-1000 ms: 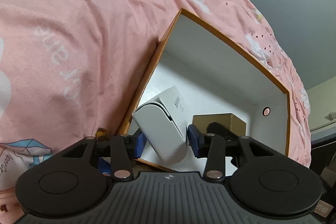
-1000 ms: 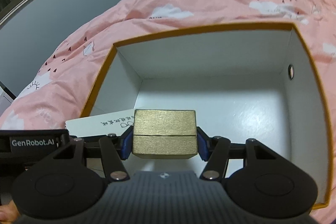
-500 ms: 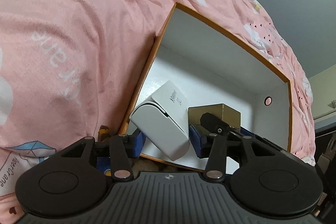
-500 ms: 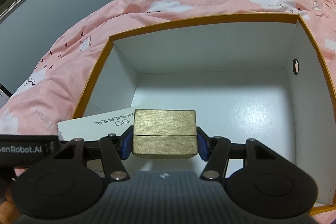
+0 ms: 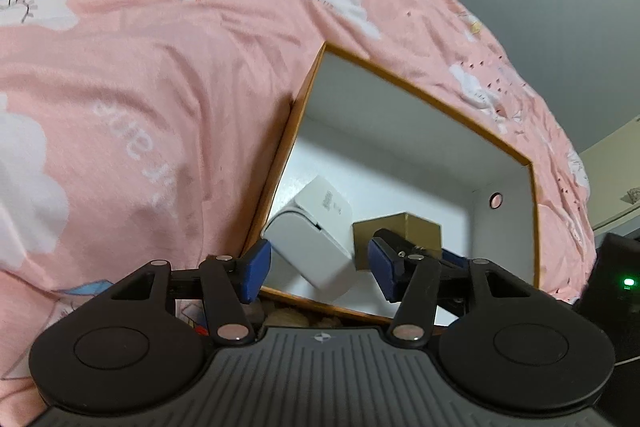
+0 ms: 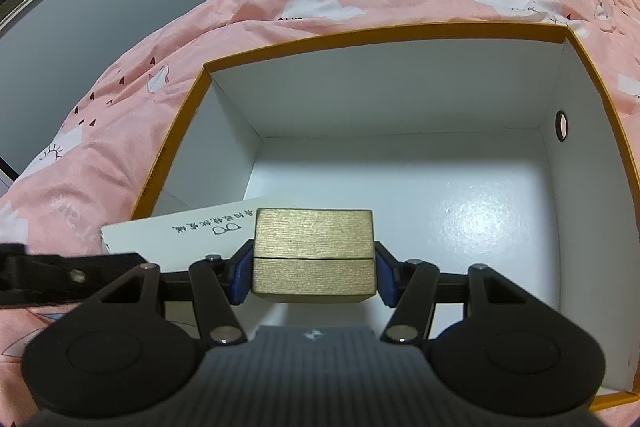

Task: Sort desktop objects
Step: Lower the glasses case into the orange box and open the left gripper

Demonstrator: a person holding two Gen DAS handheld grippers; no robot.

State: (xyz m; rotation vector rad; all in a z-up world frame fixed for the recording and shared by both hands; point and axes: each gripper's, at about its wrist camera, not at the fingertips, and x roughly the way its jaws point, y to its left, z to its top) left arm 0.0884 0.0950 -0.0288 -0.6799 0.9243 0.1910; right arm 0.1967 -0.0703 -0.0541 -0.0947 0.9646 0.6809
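Right hand-held gripper [image 6: 314, 273]: its blue pads are clamped on the two sides of a gold box [image 6: 314, 255], held level above the near part of the big open box.
Left hand-held gripper [image 5: 318, 269]: its fingers stand apart, with a visible gap on each side of the white case [image 5: 316, 251]; the left pad sits just off the case's corner, the right pad well clear of it. It grips nothing.
White case: tilted, its lower end toward the near wall of the big box and its upper end leaning toward the left wall. In the right view it shows as a white face with handwriting, just left of the gold box.
Step in hand: I judge this to be the drop-off stage of the sorting, with the white case apparently let go into the box and the gold box next to be set down.
Next move: the right gripper likely needs to lower the gold box onto the bare white floor, to the right of the white case, and only then spread its fingers. The left gripper should back out along its own line so it does not nudge the case.
Big box [image 6: 400, 33]: orange rim, white inside, a small round hole in its right wall. Apart from the white case, its floor looks bare in both views.
Bed [image 5: 140, 107]: the big box rests on a pink quilt printed with clouds.
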